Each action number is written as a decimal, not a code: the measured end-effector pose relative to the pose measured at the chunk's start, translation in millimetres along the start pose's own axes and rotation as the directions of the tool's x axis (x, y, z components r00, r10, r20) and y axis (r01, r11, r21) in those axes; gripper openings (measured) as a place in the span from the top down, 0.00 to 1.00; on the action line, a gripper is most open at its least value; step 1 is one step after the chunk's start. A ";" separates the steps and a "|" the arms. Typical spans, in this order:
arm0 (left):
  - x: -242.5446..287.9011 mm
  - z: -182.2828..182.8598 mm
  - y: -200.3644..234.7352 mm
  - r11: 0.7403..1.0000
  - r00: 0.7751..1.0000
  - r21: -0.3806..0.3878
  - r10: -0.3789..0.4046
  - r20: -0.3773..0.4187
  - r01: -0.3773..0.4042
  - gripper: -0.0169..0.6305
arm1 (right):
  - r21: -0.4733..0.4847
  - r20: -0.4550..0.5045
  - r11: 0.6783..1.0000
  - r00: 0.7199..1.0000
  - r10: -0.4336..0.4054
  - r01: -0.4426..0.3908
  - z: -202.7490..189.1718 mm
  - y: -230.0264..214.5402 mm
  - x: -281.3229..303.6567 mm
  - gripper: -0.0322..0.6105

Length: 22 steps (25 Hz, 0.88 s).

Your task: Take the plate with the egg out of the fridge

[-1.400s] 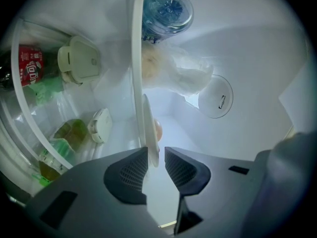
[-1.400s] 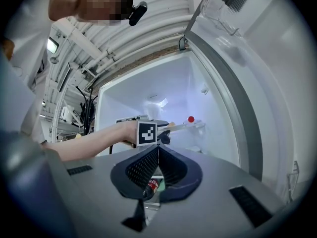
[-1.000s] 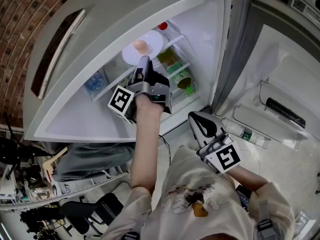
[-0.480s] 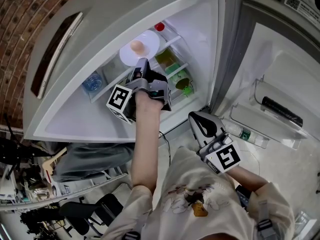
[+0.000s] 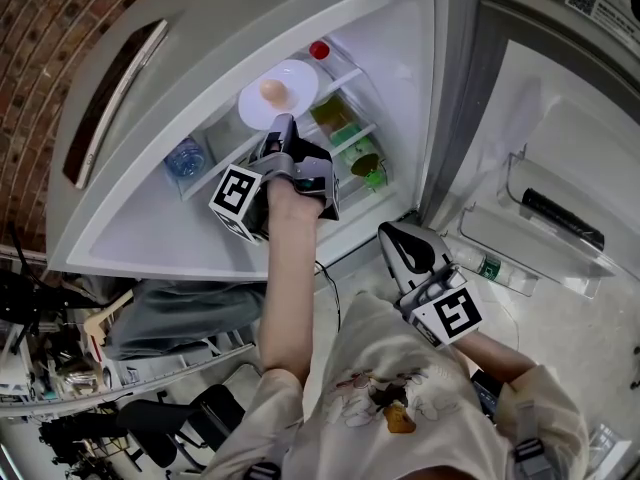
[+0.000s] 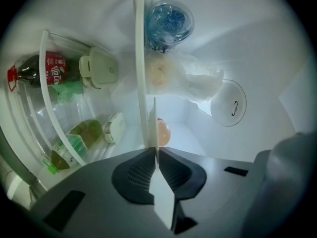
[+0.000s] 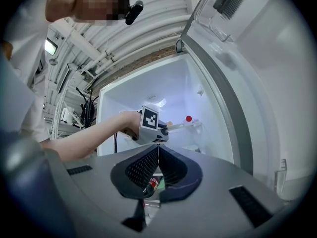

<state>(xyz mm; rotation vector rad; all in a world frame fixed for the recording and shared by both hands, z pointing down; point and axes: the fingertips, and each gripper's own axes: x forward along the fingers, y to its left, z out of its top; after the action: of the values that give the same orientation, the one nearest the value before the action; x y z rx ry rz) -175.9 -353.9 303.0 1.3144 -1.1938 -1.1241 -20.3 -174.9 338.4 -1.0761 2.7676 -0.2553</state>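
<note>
White plate point(image 5: 300, 81) with the egg point(image 5: 272, 92) on it: we find it inside the open fridge point(image 5: 405, 118), resting on the glass shelf point(image 6: 140, 58) and not yet lifted. The egg sits near the plate's middle.

Progress, as we judge it: the door is open, the reach is made and the grasp is being taken. Lifting the plate off the shelf and carrying it clear of the fridge are left to do.

The left gripper point(image 6: 156, 151) is in the fridge at the plate's near rim. Its jaws are closing, and the left gripper view shows the rim edge-on between the pads, which appear to bear on it. The right gripper point(image 7: 158, 150) hangs outside the fridge, low by the door, jaws pressed together with nothing between them.

Markings: a dark bottle point(image 6: 47, 69) on the rack beside the shelf carries a red label with white print that we cannot read. A green-tinted bottle point(image 6: 74, 144) below it shows no legible writing. A clear water bottle point(image 6: 168, 20) stands beyond the shelf, label not visible. A small bottle point(image 5: 487, 266) in the door rack has a green band, too small to read. Each gripper's cube bears black-and-white square markers, no text.
</note>
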 end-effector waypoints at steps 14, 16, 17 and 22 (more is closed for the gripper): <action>-12.7 -8.6 3.6 1.000 0.999 0.026 0.005 -0.037 -0.004 0.93 | -0.009 -0.009 1.000 1.000 0.009 -0.009 -2.9 5.6 -6.7 0.94; -14.7 -10.0 3.2 1.000 0.999 0.023 0.000 -0.041 0.001 0.93 | -0.001 -0.005 1.000 1.000 0.006 -0.006 -1.9 5.2 -6.4 0.94; -15.8 -10.7 3.0 1.000 0.999 0.025 -0.001 -0.043 0.002 0.93 | 0.010 0.001 1.000 1.000 0.003 -0.003 -0.6 5.3 -5.7 0.94; -25.5 -13.9 0.3 0.999 0.998 0.043 -0.012 -0.061 0.014 0.93 | 0.017 -0.016 1.000 1.000 0.010 -0.009 -5.1 6.6 -7.6 0.94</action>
<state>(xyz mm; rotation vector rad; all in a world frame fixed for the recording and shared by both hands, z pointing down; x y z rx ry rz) -164.3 -327.4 304.6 1.3818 -1.1722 -1.0649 -20.2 -164.4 342.6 -1.0612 2.7787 -0.2864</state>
